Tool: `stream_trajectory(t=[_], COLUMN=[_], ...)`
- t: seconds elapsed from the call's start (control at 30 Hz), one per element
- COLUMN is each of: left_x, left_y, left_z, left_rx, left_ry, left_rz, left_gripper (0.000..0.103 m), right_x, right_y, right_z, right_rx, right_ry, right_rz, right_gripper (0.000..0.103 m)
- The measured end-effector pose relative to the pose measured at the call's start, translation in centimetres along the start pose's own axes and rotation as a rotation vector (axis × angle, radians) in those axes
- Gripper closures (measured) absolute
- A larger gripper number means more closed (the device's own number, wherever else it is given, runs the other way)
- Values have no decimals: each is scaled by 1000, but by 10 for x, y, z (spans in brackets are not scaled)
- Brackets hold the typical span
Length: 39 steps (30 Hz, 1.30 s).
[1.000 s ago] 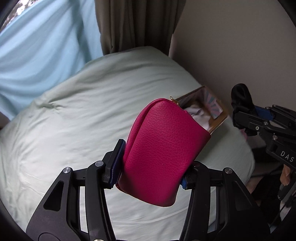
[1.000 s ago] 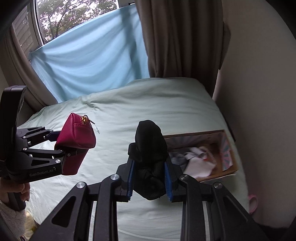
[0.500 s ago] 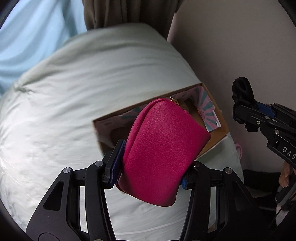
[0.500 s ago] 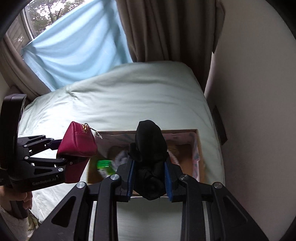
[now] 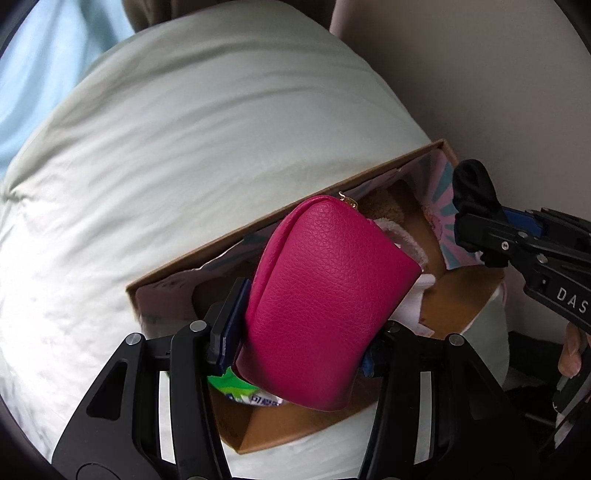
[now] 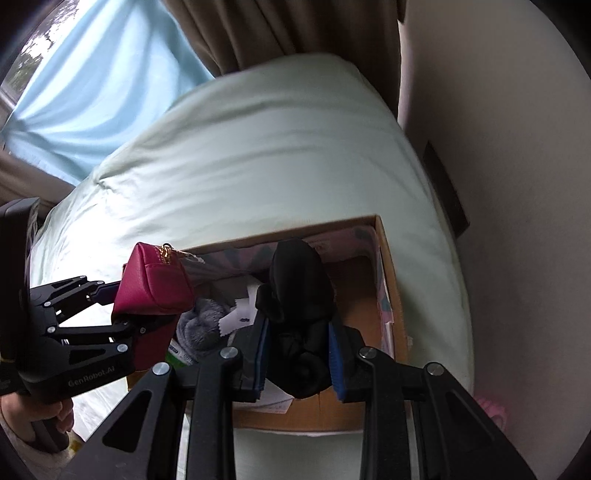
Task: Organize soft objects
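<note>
Pouch point(image 5: 325, 306): pink grained leather-look skin, faint sheen, gold metal zip pull. Sock point(image 6: 299, 314): black knit cloth, matt, bunched. Box point(image 6: 388, 266): plain brown cardboard, matt, inner walls lined with printed paper. Inside it, a grey fuzzy cloth point(image 6: 201, 328) and a glossy green packet point(image 5: 236, 387). Left gripper point(image 5: 295, 343) and right gripper point(image 6: 297, 354): black matt plastic arms, bright metal rivets, blue pads. Bedcover point(image 5: 203, 122): pale green woven cloth, smooth, soft creases. Curtain point(image 6: 280, 29): brown matt fabric.

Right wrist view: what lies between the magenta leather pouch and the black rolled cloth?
In the right wrist view, a grey fuzzy item and white paper in the cardboard box lie between pouch and cloth.
</note>
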<state>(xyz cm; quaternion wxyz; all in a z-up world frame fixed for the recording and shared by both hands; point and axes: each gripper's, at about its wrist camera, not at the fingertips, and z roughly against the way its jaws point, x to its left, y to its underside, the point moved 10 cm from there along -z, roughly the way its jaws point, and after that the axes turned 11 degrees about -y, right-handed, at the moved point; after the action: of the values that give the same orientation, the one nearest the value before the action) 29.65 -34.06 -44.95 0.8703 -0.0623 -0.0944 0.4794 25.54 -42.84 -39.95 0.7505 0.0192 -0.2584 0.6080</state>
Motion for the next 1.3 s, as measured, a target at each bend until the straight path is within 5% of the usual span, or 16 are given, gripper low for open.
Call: stream_trajectory(t=[0.1, 0.13, 0.17, 0.2, 0.23, 0.27, 0.87, 1.3], left_x=[-2, -5, -6, -5, -3, -2, 6, 48], left_y=[-3, -2, -1, 0, -2, -2, 28, 65], left_z=[-5, -5, -5, -5, -5, -4, 59, 187], left_rx=[2, 2, 3, 1, -7, -11, -78, -246], left_ry=[-19, -19, -22, -38, -53, -61, -71, -90], left_rz=[-31, -42, -55, -61, -66, -71, -12, 116], left_gripper=[53, 45, 22, 11, 1, 0, 0, 0], right_x=[-7, -10, -12, -15, -15, -16, 13, 97], right_y=[1, 1, -1, -2, -3, -2, 9, 21], right_z=[-7, -10, -12, -13, -14, -13, 22, 106], right_rx=[22, 29, 34, 34, 32, 29, -15, -123], right_ry=[-16, -17, -14, -7, -6, -5, -9, 3], right_rz=[-33, -51, -61, -72, -78, -86, -51, 70], right_gripper=[76, 65, 53, 35, 20, 16, 15, 15])
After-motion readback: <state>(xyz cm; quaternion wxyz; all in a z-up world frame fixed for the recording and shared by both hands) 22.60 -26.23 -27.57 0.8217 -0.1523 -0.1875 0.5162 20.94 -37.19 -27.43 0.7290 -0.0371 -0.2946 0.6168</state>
